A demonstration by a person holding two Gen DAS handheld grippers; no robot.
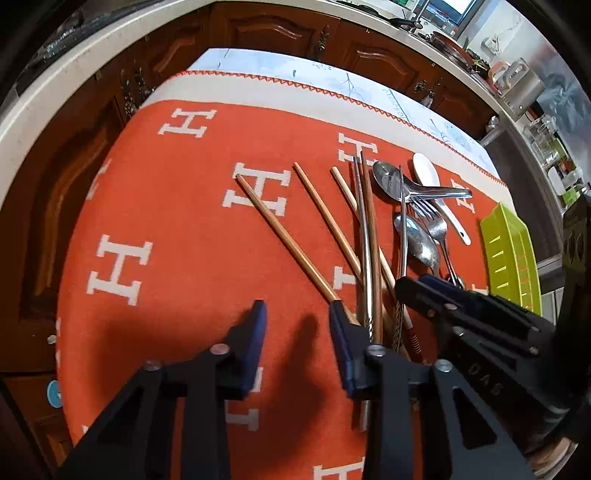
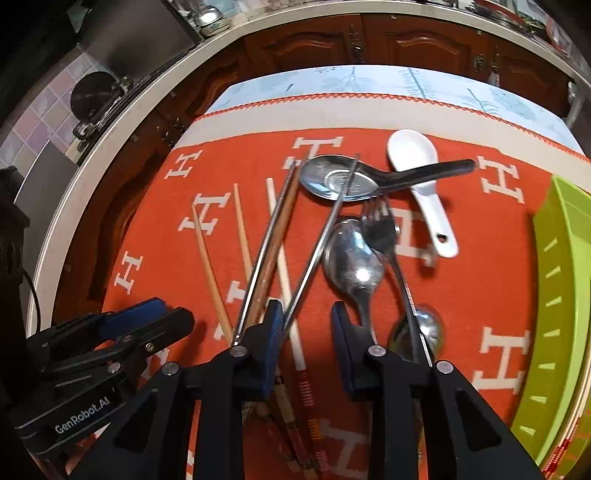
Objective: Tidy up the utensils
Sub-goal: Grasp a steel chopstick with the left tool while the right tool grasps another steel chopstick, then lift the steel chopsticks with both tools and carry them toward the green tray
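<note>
Several chopsticks [image 1: 314, 236], wooden and metal, lie fanned on the orange cloth [image 1: 166, 221]. Beside them are metal spoons [image 1: 417, 243], a fork [image 1: 436, 221] and a white ceramic spoon [image 1: 428, 173]. A lime-green slotted utensil tray [image 1: 511, 254] sits at the right. My left gripper [image 1: 297, 314] is open and empty, low over the cloth at the chopsticks' near ends. My right gripper [image 2: 306, 314] is open, empty, over the chopsticks [image 2: 266, 258] and spoon handles [image 2: 354, 273]. The white spoon [image 2: 417, 166] and the tray [image 2: 554, 314] also show there. Each gripper appears in the other's view [image 1: 424, 288], [image 2: 173, 314].
The cloth covers a table with a pale blue leaf-print edge [image 1: 332, 74]. Dark wooden cabinets [image 1: 277, 29] and a white countertop [image 1: 92, 51] with kitchen items run behind. The cloth's left half [image 1: 147, 258] holds only one stray chopstick.
</note>
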